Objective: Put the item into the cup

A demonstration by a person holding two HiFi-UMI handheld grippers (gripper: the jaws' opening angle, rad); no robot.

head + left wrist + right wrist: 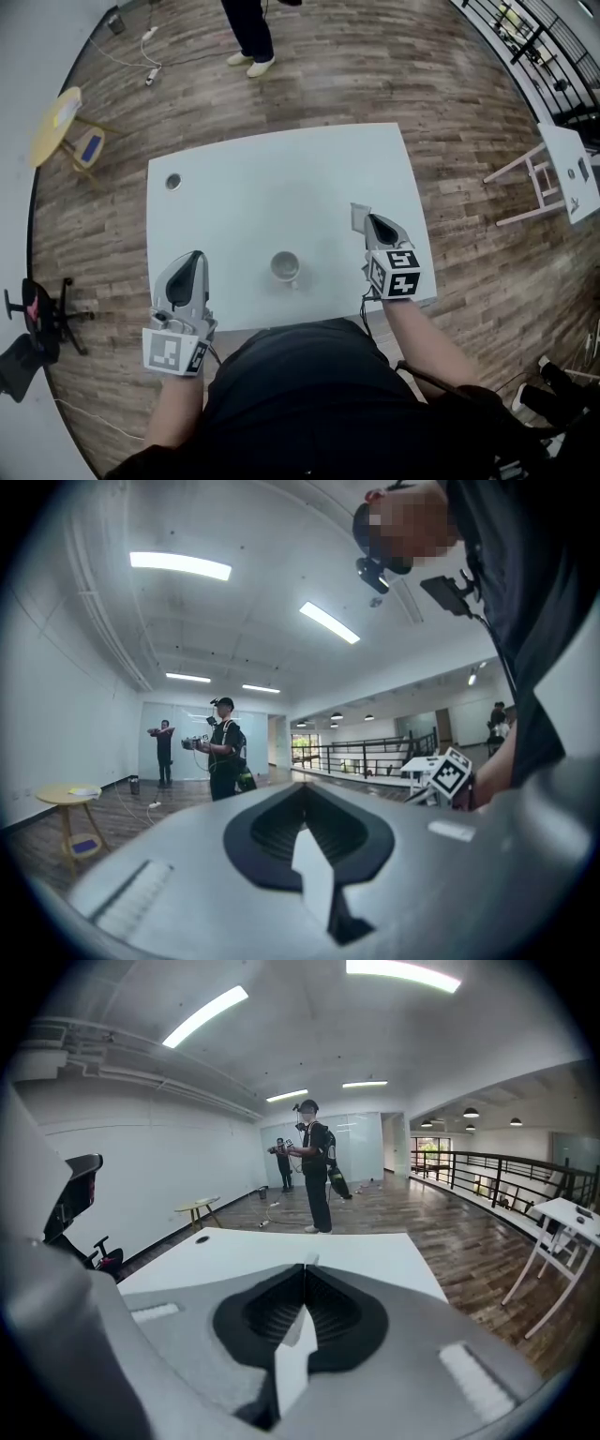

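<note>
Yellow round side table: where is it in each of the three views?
Head view: the yellow table is upper left, on the floor.
Left gripper view: the table is lower left.
Right gripper view: the table is left of centre.
Shared landmark: the nearer standing person.

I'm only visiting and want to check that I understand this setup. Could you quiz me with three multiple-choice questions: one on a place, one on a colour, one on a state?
1. Where does the cup stand?
A. on a shelf
B. on the table
C. in a sink

2. What colour is the table?
A. white
B. black
C. red

3. How do the jaws of the right claw stand?
A. wide apart
B. closed together
C. clamped around the cup

Answers:
1 B: the head view shows the cup on the table, near its front edge.
2 A: the table top is plain white.
3 B: the right gripper view shows the jaws meeting.
</note>
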